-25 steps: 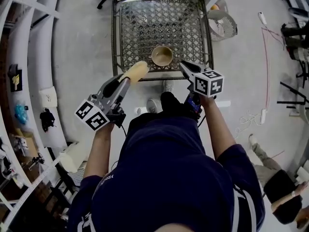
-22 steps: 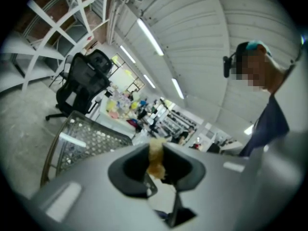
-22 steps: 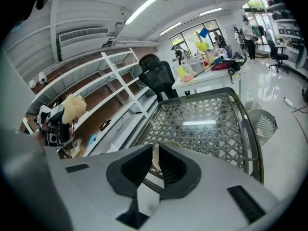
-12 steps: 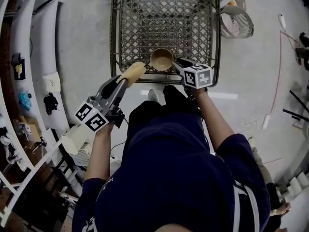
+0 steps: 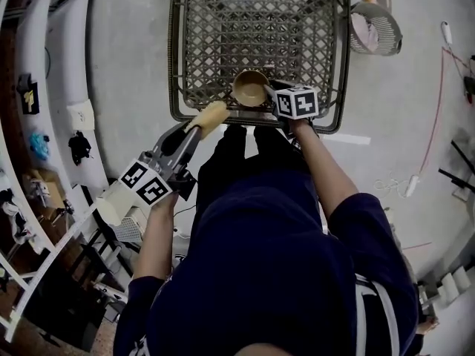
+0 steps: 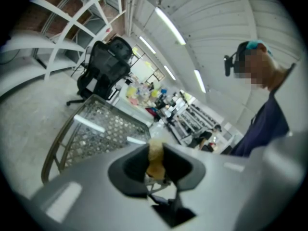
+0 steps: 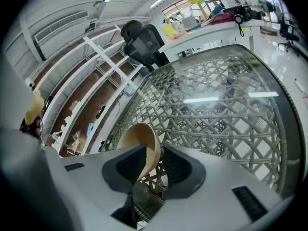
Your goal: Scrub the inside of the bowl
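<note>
Bowl point(image 5: 249, 90), rim pinched in the right gripper's point(image 7: 155, 155) jaws, sits at the lattice table's point(image 5: 223, 28) near edge; just left of it, the left gripper point(image 5: 194, 129) clamps what appears to be a tan sponge point(image 5: 210, 114).

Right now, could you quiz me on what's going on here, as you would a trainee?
1. True or false: the left gripper holds a sponge.
2. The right gripper is shut on: A) the rim of the bowl, B) a brush, C) nothing.
3. What does the bowl stand on?
Key: 1 true; 2 A; 3 the table.
</note>
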Available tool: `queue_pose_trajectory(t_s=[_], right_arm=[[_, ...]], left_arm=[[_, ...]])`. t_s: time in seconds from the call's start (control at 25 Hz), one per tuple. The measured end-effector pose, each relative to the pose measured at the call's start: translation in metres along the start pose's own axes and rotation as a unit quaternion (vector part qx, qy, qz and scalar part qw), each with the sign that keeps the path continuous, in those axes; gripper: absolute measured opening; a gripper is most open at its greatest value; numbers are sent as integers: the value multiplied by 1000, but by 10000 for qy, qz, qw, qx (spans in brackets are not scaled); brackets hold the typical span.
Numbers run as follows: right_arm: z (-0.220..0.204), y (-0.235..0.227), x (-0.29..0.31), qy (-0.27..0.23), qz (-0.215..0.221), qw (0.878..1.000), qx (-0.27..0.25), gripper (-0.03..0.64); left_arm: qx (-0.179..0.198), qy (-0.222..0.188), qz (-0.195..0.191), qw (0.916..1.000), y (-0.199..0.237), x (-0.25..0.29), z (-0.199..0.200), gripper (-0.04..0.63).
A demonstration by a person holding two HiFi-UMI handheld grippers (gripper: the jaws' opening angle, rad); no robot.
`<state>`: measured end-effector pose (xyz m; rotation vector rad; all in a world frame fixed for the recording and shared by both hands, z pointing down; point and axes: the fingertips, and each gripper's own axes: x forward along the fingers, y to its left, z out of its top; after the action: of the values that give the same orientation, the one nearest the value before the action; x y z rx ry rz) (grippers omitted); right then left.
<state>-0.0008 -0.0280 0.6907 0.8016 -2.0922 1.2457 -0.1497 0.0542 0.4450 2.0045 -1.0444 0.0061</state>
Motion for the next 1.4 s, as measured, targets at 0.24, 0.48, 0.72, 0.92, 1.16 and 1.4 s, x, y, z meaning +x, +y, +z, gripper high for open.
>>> queue_pose_trajectory(t_s=[0.24,0.48,0.72,0.92,1.16,1.4], right_arm=[[-2,-7,17,87,-30,9998,187,71],[-2,-3,16,48,-160,9993,327,20],[44,42,-34,-467,-227,9986,85,15],[102,91,-87,-1039,-339,9921,-623,15],[136,119,-120,-1347,-621,9797,-1347,15],[135,128,-124,-1351,-687,9775,-1469,15]], left_arm=[[29,278,-80,9996,7,5,-2,77],[140,479,-252,9984,17,12,10,77],[1287,1106,-504,9842,6,29,19,77],[3062,1673,-838,9334,-26,56,25,77],[4850,2186,-722,8437,-35,85,15,77],[6414,2399,-626,7260,-43,110,6,77]])
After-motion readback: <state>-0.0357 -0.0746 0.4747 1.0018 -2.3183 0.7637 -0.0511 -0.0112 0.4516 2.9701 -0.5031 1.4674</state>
